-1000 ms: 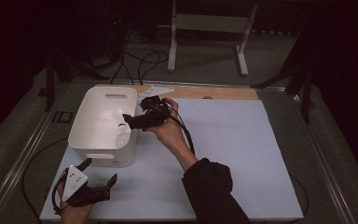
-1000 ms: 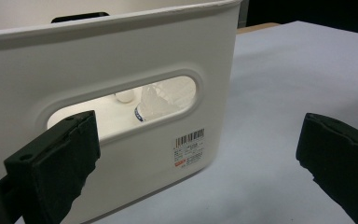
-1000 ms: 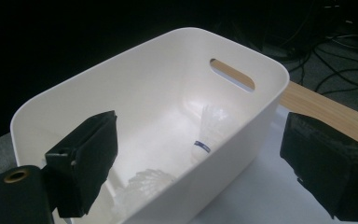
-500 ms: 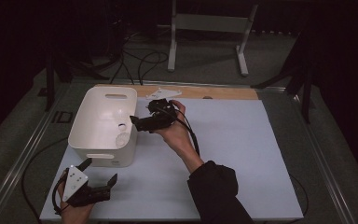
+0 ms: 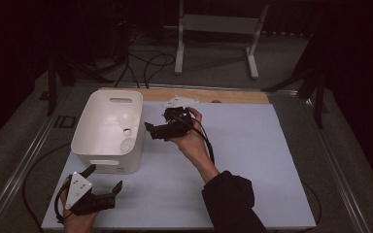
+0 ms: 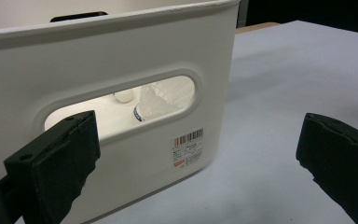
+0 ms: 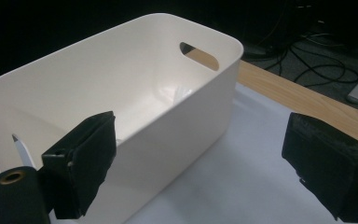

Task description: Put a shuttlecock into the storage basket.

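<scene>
A white plastic bin (image 5: 108, 127) with handle slots stands at the left of the pale mat (image 5: 262, 155). In it lie a white shuttlecock (image 5: 126, 144) and a small white ball (image 5: 127, 131). The left gripper view shows the shuttlecock (image 6: 150, 103) and the ball (image 6: 123, 96) through the near handle slot. My right gripper (image 5: 151, 131) hovers open just right of the bin's right wall, jaws toward it and empty. In the right gripper view the bin (image 7: 135, 88) lies ahead of that gripper (image 7: 200, 163). My left gripper (image 5: 105, 177) rests open on the mat before the bin's front wall (image 6: 121, 56), nothing between its jaws.
A wooden strip (image 5: 238, 96) runs along the mat's far edge. Beyond the table stand a grey metal frame (image 5: 213, 26) and floor cables (image 5: 150, 63). Metal rails (image 5: 24, 165) border the table. A barcode label (image 6: 189, 144) marks the bin's front.
My right gripper has drawn back to the right, from over the bin's right rim to just outside it. The left gripper has stayed put.
</scene>
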A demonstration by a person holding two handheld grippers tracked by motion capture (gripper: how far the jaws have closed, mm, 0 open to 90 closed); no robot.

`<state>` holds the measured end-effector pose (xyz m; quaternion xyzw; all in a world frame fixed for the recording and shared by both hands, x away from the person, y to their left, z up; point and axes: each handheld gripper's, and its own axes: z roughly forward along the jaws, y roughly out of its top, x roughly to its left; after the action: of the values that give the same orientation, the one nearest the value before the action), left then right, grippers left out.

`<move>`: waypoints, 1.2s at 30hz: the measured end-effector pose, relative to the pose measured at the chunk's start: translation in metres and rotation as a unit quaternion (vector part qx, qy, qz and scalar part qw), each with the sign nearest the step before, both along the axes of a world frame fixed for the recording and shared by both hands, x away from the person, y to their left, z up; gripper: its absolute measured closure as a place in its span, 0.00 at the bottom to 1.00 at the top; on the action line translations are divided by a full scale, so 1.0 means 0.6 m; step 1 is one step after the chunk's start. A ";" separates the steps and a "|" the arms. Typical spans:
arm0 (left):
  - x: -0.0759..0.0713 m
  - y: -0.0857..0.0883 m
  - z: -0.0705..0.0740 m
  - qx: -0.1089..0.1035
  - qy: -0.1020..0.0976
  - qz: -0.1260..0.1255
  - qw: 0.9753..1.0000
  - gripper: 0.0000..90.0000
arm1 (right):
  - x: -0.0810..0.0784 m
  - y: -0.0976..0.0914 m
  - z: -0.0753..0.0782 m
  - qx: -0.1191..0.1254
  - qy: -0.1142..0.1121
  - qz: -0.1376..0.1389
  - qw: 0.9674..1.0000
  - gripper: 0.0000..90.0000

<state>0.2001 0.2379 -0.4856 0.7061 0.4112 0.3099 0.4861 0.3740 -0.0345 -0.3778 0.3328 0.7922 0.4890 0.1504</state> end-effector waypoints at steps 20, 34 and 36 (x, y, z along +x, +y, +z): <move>0.000 0.000 0.000 0.001 0.001 -0.001 1.000 0.00 | -0.019 -0.061 -0.014 0.004 -0.005 -0.025 1.000 0.11; 0.000 -0.001 0.000 0.001 -0.001 0.001 1.000 0.00 | -0.057 -0.154 -0.044 0.007 -0.001 -0.063 0.998 0.11; 0.000 0.000 0.000 0.000 -0.001 0.001 1.000 0.00 | -0.064 -0.169 -0.049 0.003 -0.002 -0.073 0.997 0.11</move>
<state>0.1999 0.2377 -0.4854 0.7050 0.4116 0.3115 0.4863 0.3353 -0.1359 -0.4071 0.3890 0.7639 0.4802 0.1859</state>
